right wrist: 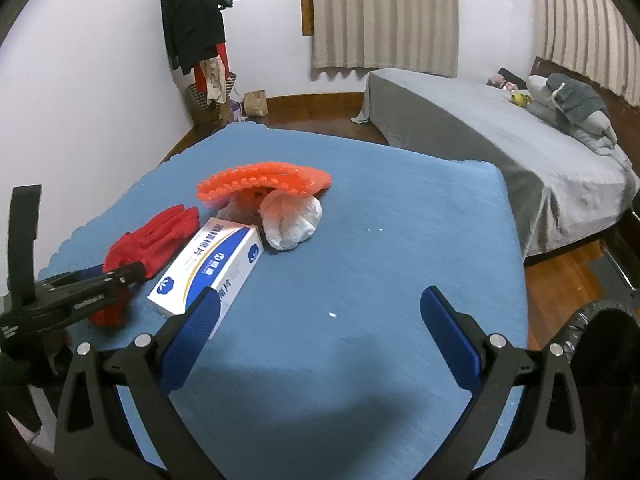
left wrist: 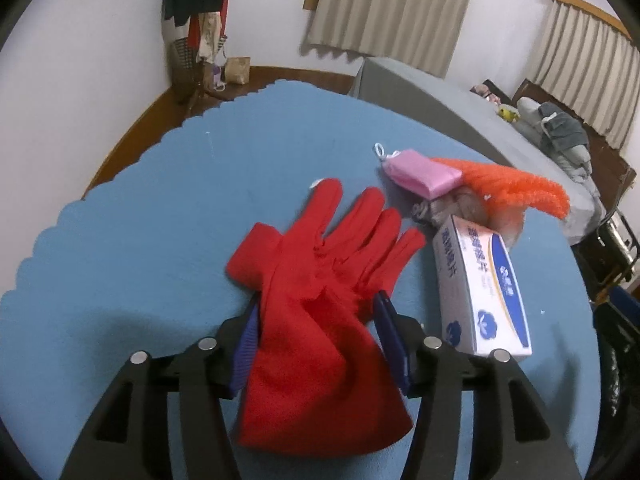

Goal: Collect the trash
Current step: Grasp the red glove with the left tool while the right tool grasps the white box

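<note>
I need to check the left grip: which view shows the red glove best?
The left wrist view: the red glove fills the middle, lying between the left gripper's parted blue pads. The right wrist view shows it small and sideways at the far left, partly hidden.

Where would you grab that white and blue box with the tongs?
Across its narrow width, at the near end of the white and blue box. It lies flat and long, and that end points at the open right tongs, clear of the red glove beside it.
</note>
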{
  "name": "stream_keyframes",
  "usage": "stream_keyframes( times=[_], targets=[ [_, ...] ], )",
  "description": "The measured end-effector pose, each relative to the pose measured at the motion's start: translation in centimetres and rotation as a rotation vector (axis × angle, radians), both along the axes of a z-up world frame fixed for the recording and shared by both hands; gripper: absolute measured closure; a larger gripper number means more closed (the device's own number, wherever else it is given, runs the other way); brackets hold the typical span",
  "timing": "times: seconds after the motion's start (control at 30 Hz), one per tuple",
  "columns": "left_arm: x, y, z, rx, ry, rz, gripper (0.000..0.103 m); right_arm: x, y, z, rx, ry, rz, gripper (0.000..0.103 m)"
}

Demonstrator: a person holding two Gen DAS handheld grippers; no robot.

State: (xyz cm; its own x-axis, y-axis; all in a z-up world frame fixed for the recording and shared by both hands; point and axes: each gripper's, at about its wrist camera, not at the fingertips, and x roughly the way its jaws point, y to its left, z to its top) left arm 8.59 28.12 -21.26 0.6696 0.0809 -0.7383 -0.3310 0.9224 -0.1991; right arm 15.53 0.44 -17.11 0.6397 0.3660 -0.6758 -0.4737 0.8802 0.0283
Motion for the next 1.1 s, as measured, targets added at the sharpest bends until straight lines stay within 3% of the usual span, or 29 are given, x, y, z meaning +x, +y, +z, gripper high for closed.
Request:
stream_keyframes(
  times=[0.03, 0.13, 0.2, 0.53, 0.77, 1.0, 1.1],
  targets=[
    [0.1, 0.1, 0.0, -0.013, -0.003, -0.009, 0.075, 0.1, 0.3, 0.0, 0.0, 0.002, 0.003, 0.006],
    [0.1, 0.5, -0.2, -0.042, -0.005, -0.006, 0.093, 0.2, 1.3, 0.0, 0.004, 0.004, 0.018, 0.005],
    [-0.1, 0.8, -0.1, -0.055, -0.018, -0.003, 0.095, 0.1, 1.9, 0.1, 0.008, 0.005, 0.028, 0.005],
    [-1.9, 2.3, 2.8, 0.059, -0.081, 0.028, 0.096, 0.4, 6.8, -1.0, 0.04, 0.071, 0.079, 0.005],
    [-2.1, 3.0, 2.4, 0.051, -0.078, 0.042, 0.096, 0.8, 9.4, -2.9, -0.032, 0.103, 0.078, 0.005],
    [-1.6, 2.5, 2.5, 0.044, -0.081, 0.024, 0.096, 0.4, 7.9, -3.0, -0.092, 0.094, 0.06, 0.006],
    [-1.5, 2.0, 2.7, 0.046, -0.089, 0.006, 0.096, 0.4, 6.6, -2.7, -0.073, 0.097, 0.037, 0.006]
  ],
)
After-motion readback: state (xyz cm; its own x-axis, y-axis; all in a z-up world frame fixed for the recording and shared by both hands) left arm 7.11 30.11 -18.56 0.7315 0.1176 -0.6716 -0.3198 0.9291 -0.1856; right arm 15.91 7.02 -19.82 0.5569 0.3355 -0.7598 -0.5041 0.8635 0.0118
